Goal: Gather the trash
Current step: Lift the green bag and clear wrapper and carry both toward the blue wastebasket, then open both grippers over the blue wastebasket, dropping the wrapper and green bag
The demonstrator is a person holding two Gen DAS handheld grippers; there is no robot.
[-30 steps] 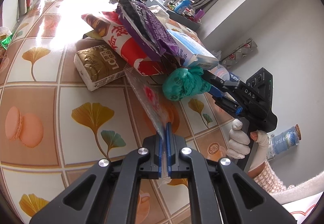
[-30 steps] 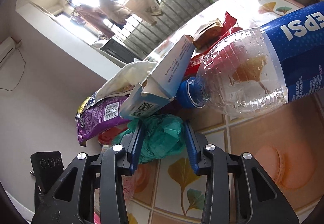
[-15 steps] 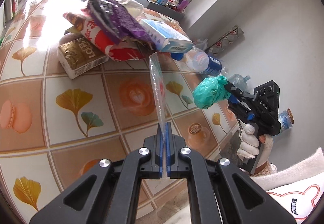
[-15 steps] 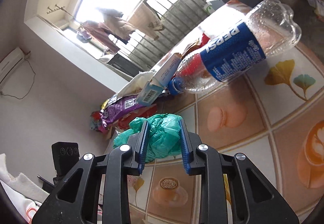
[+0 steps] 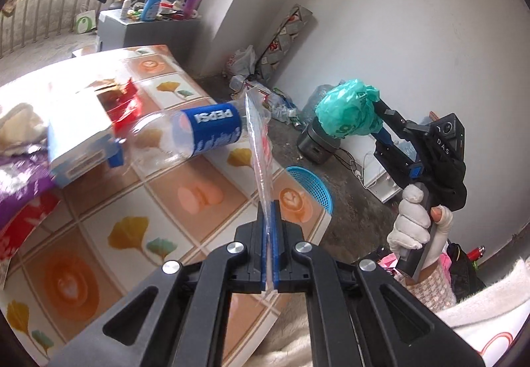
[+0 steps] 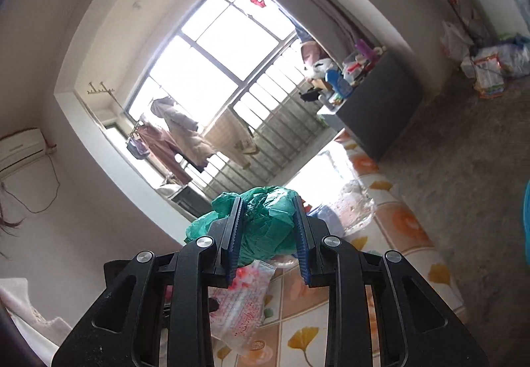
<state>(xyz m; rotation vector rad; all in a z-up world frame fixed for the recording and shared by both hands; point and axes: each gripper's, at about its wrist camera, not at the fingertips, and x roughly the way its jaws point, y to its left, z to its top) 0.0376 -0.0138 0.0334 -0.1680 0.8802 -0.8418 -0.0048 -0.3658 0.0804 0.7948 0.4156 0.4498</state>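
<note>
My left gripper (image 5: 270, 206) is shut on a clear plastic wrapper (image 5: 260, 148) with red print, held upright above the table's near corner; the wrapper also shows in the right wrist view (image 6: 241, 297). My right gripper (image 6: 266, 213) is shut on a crumpled green plastic bag (image 6: 265, 227) and holds it in the air beyond the table's edge, seen in the left wrist view (image 5: 349, 111). A blue mesh basket (image 5: 311, 183) stands on the floor beside the table, below and left of the bag.
On the tiled table (image 5: 139, 221) lie a Pepsi bottle (image 5: 198, 131), a white and blue box (image 5: 79, 141), red and purple packets (image 5: 20, 198). A rice cooker (image 5: 314, 145) and clutter sit on the floor by the wall. A grey cabinet (image 6: 377, 105) stands beyond.
Both grippers have lifted and swung right, away from the trash pile toward the table's edge. The green bag is now off the table, over the floor. The blue basket has come into view.
</note>
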